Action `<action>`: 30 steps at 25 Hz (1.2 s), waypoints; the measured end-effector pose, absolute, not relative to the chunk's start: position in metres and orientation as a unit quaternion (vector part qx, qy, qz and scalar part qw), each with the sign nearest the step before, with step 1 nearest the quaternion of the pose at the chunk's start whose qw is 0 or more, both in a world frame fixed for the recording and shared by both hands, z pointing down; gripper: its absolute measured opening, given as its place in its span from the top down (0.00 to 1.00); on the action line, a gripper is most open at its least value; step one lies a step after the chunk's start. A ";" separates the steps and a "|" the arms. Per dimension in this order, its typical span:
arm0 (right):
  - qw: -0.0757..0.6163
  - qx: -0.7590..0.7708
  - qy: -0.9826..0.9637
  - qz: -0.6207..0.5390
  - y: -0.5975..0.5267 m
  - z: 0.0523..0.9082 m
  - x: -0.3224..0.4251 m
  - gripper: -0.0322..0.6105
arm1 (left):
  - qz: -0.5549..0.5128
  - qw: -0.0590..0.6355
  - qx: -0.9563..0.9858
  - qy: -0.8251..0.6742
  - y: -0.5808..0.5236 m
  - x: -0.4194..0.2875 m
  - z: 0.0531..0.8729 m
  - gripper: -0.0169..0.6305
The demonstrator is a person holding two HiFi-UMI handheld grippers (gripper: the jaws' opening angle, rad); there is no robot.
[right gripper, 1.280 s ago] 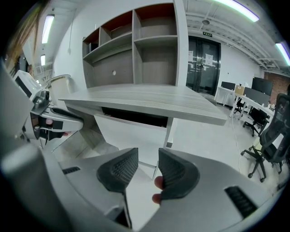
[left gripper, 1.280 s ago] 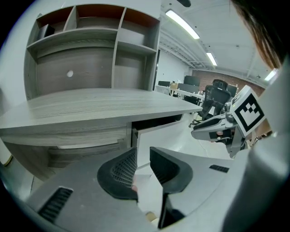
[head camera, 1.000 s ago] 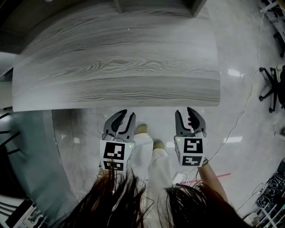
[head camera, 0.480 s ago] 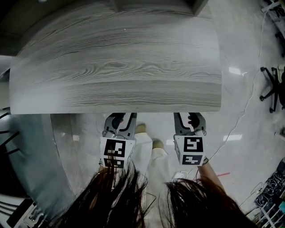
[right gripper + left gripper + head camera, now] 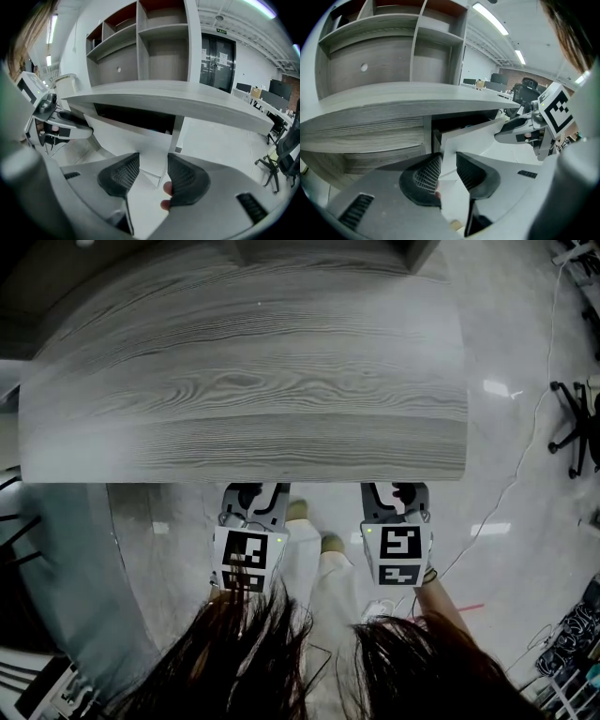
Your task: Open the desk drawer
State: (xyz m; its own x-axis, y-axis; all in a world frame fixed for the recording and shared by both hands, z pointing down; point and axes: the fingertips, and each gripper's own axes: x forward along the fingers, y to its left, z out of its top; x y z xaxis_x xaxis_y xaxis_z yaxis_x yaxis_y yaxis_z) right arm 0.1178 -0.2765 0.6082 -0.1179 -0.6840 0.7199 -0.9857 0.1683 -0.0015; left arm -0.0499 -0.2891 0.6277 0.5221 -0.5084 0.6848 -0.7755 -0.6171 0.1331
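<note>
While both grippers are held low at the near edge of the counter (image 5: 244, 381), the drawer (image 5: 130, 136) is judged shut or nearly so. It is located directly beneath the counter top and is seen as a white front under a dark gap. From the head view it is covered by the top and cannot be seen.

Left gripper (image 5: 448, 157): jaws are set a little apart. The left end of the white front is seen through the gap. No pinch on it is made out.

Right gripper (image 5: 153, 157): jaws are spread wide and have just been opening. Nothing is gripped. The right end of the front and the pale floor (image 5: 220, 140) are seen through the gap, beyond the tips.

Relation noted for the coming move: the drawer lies ahead of both pairs of jaws, tucked under the counter's edge. Its long axis is run side to side, parallel to that edge, with one gripper toward each end. Neither hand is judged clearly nearer. A hold on the front is judged to be needed first. A straight pull toward the person is then called for, square to the long axis, so that the drawer is not skewed.
</note>
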 end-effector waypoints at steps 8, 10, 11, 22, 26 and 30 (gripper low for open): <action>0.297 0.594 -0.703 0.255 -0.279 0.608 0.115 0.68 | 0.304 0.205 0.843 -0.393 -0.294 -0.052 0.627 0.83; 0.295 0.596 -0.703 0.254 -0.279 0.608 0.115 0.68 | 0.304 0.203 0.842 -0.396 -0.295 -0.053 0.627 0.83; 0.295 0.596 -0.702 0.254 -0.279 0.609 0.115 0.68 | 0.305 0.203 0.841 -0.397 -0.295 -0.053 0.628 0.83; 0.295 0.597 -0.703 0.250 -0.279 0.609 0.115 0.68 | 0.297 0.206 0.840 -0.404 -0.307 -0.042 0.602 0.83; 0.297 0.597 -0.704 0.246 -0.280 0.609 0.115 0.68 | 0.292 0.201 0.841 -0.408 -0.310 -0.041 0.600 0.83; 0.301 0.595 -0.705 0.242 -0.281 0.610 0.115 0.68 | 0.292 0.202 0.838 -0.414 -0.309 -0.043 0.601 0.83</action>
